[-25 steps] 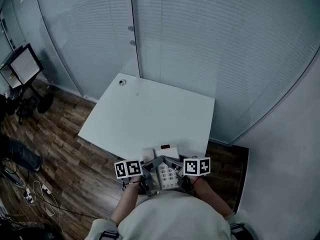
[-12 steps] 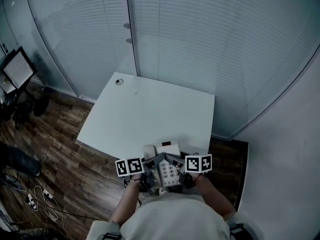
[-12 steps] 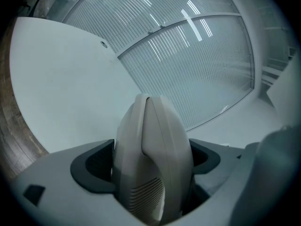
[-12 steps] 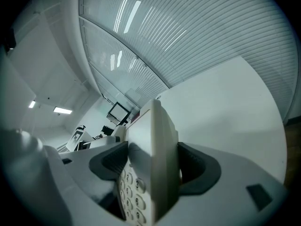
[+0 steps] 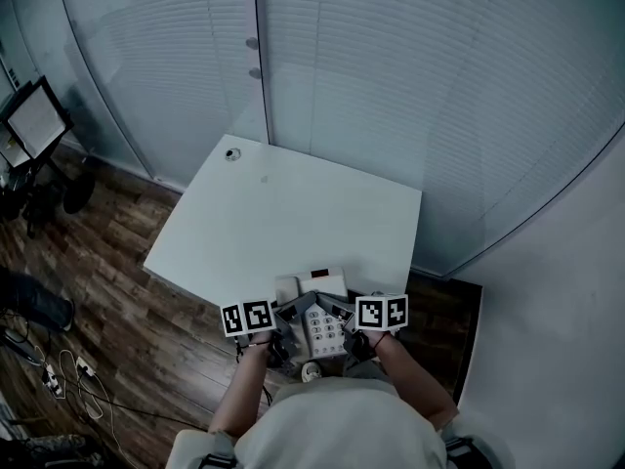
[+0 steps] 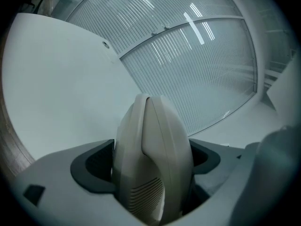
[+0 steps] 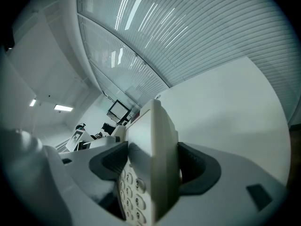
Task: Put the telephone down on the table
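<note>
At the near edge of a white table (image 5: pixel 283 213), a person grips a pale telephone (image 5: pixel 318 301) between two hand-held tools. The left gripper (image 5: pixel 289 322) is clamped on the handset side and the right gripper (image 5: pixel 344 324) on the keypad side. The telephone sits over the table's near edge; contact with the top cannot be made out. Beyond stands a glass wall (image 5: pixel 410 96) lined with blinds.

I hold both grippers low and close in front of my chest, my left forearm (image 5: pixel 244 391) and right forearm (image 5: pixel 406 383) angling inward. My left gripper (image 5: pixel 285 322) and right gripper (image 5: pixel 344 320) face each other, nearly level. Each has its jaws clamped on one side of the telephone (image 5: pixel 319 326).
</note>
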Demonstrator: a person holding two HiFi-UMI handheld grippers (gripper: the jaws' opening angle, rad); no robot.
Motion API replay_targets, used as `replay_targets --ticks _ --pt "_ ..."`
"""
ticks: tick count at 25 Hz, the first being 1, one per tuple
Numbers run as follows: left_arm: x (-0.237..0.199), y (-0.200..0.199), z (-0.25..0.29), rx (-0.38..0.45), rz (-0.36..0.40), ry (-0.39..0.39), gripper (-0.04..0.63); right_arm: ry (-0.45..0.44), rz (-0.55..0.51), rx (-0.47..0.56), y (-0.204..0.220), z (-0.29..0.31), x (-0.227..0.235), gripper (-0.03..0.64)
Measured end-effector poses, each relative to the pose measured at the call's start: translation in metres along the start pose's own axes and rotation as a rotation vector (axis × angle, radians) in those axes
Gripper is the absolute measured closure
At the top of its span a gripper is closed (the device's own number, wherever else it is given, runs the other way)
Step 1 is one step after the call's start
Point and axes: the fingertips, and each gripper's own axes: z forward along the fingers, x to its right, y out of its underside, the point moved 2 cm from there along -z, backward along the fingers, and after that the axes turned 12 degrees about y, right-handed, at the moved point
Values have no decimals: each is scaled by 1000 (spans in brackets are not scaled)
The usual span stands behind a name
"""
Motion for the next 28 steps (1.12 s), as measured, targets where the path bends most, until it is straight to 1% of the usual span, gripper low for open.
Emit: replay_targets --ticks 8,15,21,28 --pt "-12 -15 20 7 -10 -16 137 -10 4 -18 -18 15 16 276" --pt "-15 -25 35 -2 -24 -25 137 -6 15 -31 -32 21 28 276" --pt "-28 -36 47 -14 -32 -34 137 -4 33 -38 -40 37 39 276" --pt "-25 -51 55 -20 -46 -31 137 8 39 -43 -57 39 39 276"
